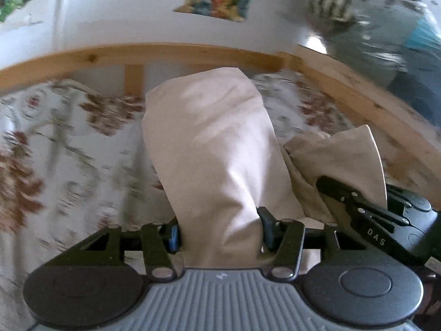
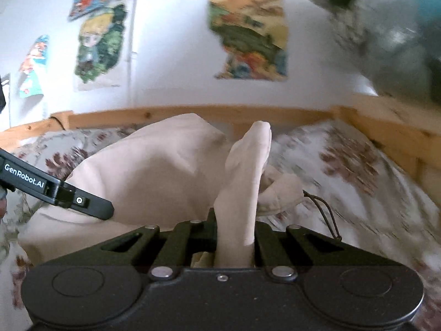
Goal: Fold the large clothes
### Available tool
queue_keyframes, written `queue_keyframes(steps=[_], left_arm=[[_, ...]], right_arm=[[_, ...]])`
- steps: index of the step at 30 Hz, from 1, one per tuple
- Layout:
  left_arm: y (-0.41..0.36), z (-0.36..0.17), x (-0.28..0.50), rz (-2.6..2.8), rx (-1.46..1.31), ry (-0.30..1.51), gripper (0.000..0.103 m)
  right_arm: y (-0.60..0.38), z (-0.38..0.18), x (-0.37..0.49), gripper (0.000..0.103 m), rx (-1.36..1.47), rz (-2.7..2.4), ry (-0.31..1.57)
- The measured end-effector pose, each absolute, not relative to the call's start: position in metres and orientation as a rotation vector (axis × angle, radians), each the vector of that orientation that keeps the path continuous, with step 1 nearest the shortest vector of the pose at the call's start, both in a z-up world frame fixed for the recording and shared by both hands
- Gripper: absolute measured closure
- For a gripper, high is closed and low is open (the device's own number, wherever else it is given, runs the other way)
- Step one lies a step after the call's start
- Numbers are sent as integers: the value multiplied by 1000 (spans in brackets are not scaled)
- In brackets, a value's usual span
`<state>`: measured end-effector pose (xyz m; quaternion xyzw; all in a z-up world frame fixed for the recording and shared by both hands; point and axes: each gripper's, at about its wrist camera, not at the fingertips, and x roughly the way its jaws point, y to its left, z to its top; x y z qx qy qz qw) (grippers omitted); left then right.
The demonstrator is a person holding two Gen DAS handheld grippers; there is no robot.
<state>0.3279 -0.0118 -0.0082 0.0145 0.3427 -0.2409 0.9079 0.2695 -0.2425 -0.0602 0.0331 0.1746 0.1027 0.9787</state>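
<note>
Holding a beige garment (image 1: 220, 149) above a floral-print bed (image 1: 55, 143), 2 pairs of tongs. Left tongs (image 1: 219, 234): jaws about half open, a thick bundle of the cloth filling the gap and pressed from both sides. Right tongs (image 2: 234, 237): jaws nearly closed on a narrow fold that stands up between them. Position of garment: lifted at 2 points, the rest slumped on the bed inside a wooden bed frame (image 1: 171, 52); in the right wrist view its bulk lies to the left, beneath the other tool. Attached: a dark drawstring (image 2: 328, 215) trailing loose over the bedding beside the right tongs. Risks, as judged: the left grip takes a bunched mass, not a single edge, so layers could slip out unevenly and leave the fold crooked; the right grip holds only a thin pinch, which could pull free if the 2 hands draw apart too hard; the drawstring could snag on the linkage; the slack cloth below could drag and crease rather than spread flat. Both views are blurred, so finer detail of seams cannot be told.
</note>
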Motion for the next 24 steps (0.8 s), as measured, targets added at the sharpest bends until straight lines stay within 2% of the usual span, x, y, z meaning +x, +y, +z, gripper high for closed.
queue_keyframes(steps=[3, 6, 9, 11, 13, 17, 19, 21, 24], left_arm=[[14, -15, 351, -432, 45, 729, 43], [34, -46, 372, -350, 28, 819, 40], [57, -68, 373, -323, -85, 823, 33], [62, -69, 371, -318, -122, 817, 28], [60, -68, 372, -305, -118, 826, 23], [52, -61, 369, -271, -91, 828, 15], [49, -59, 363, -250, -82, 816, 9], [43, -53, 353, -228, -68, 796, 4], [34, -40, 335, -222, -45, 740, 1]], right_arm=[[-212, -62, 299, 97, 84, 248, 348], [-190, -82, 333, 96, 113, 264, 421], [-181, -105, 353, 92, 125, 249, 502], [-185, -114, 356, 85, 133, 221, 516], [-195, -118, 358, 73, 167, 210, 526], [-208, -117, 353, 65, 213, 204, 529], [-211, -113, 347, 41, 210, 196, 519], [-215, -107, 339, 27, 201, 194, 497], [-221, -95, 325, 22, 179, 190, 469]])
